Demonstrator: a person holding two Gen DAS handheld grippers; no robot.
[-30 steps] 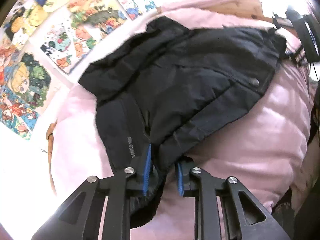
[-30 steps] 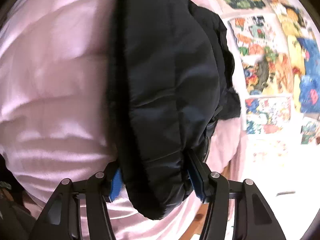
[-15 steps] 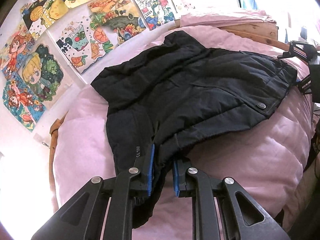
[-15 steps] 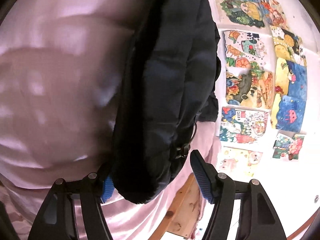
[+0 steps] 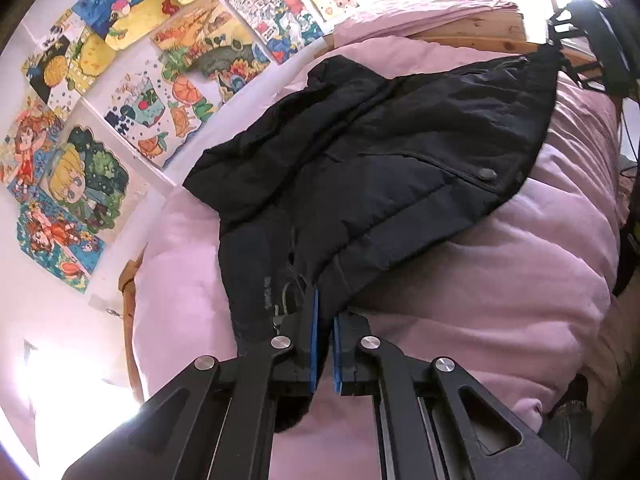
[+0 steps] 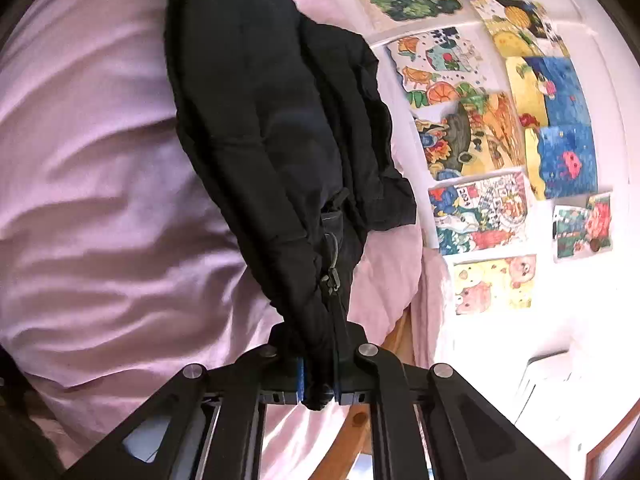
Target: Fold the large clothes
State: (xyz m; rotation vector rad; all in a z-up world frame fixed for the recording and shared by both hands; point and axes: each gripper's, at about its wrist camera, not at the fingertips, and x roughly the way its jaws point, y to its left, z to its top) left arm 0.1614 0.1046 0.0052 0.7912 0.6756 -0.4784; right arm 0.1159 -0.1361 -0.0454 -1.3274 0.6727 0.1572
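Left gripper (image 5: 324,344) is sitting at 6 o'clock in the left wrist view, blue pads pressed together and pinching the near edge of the black puffer jacket (image 5: 380,168). Right gripper (image 6: 318,380) is doing the same in its own view, jaws squeezed onto a bunched corner of the jacket (image 6: 260,120) right by the zipper pull (image 6: 331,276). From the left tool the jacket is fanning out toward 12–2 o'clock, lying on the pink duvet (image 5: 500,280), with the snap button (image 5: 487,175) at about 2 o'clock. The far corner is rising toward the right gripper (image 5: 592,40) at 1 o'clock, so the held edge is running taut between the two tools; that's the long axis. From the right tool the jacket is running to 11–12 o'clock, duvet (image 6: 100,160) off at 9. Both hands are equally close to the cloth, each owning one end. Beyond the bed, the drawings on the wall (image 5: 132,92) are at 10–11 o'clock. My read: the fold is turning on carrying that shared edge together across the body toward the wall side.
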